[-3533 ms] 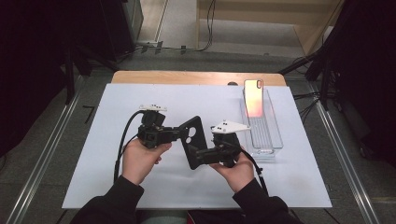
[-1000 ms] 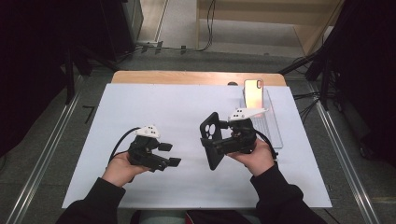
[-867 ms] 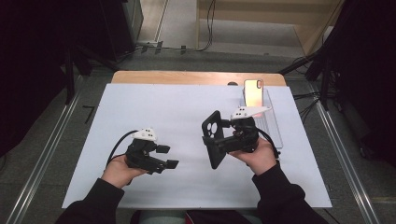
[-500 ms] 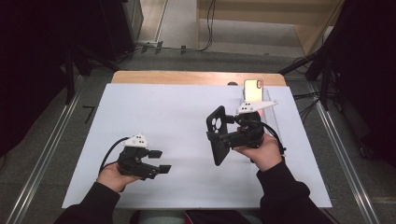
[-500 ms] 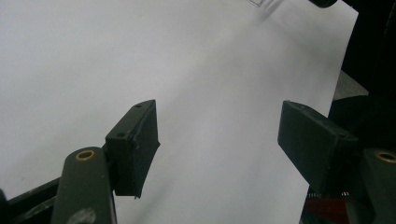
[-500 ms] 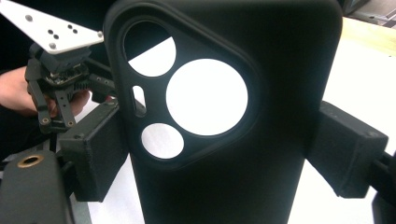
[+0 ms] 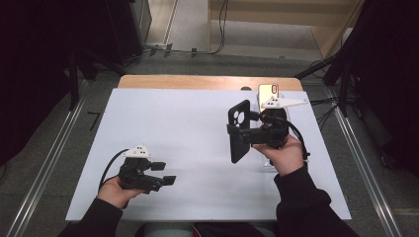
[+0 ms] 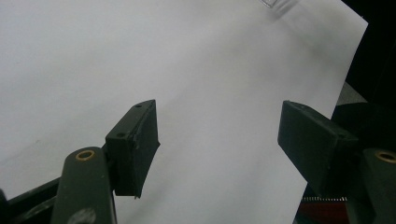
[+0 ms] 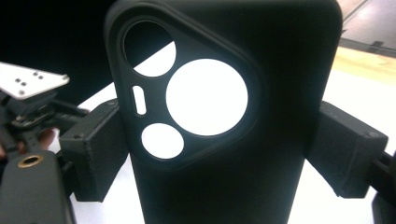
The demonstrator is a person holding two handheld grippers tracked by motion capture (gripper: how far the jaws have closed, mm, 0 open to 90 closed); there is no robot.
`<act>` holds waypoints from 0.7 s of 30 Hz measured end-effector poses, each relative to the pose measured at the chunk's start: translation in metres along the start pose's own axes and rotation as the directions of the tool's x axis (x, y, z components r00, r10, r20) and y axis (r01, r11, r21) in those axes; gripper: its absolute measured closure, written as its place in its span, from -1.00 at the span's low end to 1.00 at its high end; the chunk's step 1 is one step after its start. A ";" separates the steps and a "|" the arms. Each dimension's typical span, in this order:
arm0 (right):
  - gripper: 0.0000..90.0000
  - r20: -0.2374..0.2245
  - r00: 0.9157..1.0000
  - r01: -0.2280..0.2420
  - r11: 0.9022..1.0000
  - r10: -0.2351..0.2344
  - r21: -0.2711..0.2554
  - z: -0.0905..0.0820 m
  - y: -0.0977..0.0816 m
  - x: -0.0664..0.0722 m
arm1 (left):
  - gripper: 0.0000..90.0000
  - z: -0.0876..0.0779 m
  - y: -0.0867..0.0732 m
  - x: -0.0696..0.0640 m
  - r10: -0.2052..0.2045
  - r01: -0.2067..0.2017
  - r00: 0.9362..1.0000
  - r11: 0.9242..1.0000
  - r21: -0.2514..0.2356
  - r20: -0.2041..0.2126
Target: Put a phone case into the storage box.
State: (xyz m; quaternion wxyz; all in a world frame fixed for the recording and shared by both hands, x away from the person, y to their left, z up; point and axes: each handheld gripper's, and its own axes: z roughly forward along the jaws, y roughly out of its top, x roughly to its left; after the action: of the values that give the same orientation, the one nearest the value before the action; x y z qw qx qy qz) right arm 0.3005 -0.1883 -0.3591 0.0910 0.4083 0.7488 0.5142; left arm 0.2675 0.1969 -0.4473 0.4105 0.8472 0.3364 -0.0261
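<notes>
Two grippers are working over the white table. On the person's right side, the right gripper is pinching a black phone case by its edges, holding it upright above the table, camera cutouts at the top. Behind it, a phone is standing in a clear tray. Near the front edge, the left gripper is hovering low, jaws spread around nothing.
</notes>
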 end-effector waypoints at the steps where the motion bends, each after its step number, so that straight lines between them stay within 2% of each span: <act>1: -0.74 0.008 1.000 -0.006 1.000 0.006 -0.002 -0.002 0.001 -0.001 | -0.35 -0.001 -0.001 0.000 0.001 -0.001 1.000 1.000 -0.004 -0.003; 4: -0.74 0.042 0.999 -0.005 1.000 0.006 -0.012 -0.007 0.005 -0.007 | -0.35 -0.003 -0.002 0.001 -0.003 0.003 1.000 1.000 -0.002 -0.012; 9: -0.74 0.089 0.995 -0.037 0.999 0.040 -0.037 -0.017 0.010 -0.019 | -0.35 -0.004 -0.004 0.001 -0.006 0.006 1.000 1.000 -0.006 -0.020; 14: -0.74 0.138 0.988 -0.057 0.996 0.066 -0.068 -0.029 0.011 -0.030 | -0.35 -0.005 -0.004 0.002 -0.008 0.008 1.000 1.000 -0.007 -0.022; 21: -0.74 0.199 0.976 -0.072 0.994 0.087 -0.085 -0.038 0.011 -0.044 | -0.35 -0.007 -0.004 0.003 -0.014 0.014 1.000 1.000 -0.015 -0.019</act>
State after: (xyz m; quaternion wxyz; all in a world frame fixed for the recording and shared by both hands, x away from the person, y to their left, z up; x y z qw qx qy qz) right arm 0.3130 -0.2443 -0.3449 0.1618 0.4844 0.6982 0.5017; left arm 0.2657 0.2056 -0.4464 0.4132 0.8420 0.3464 -0.0182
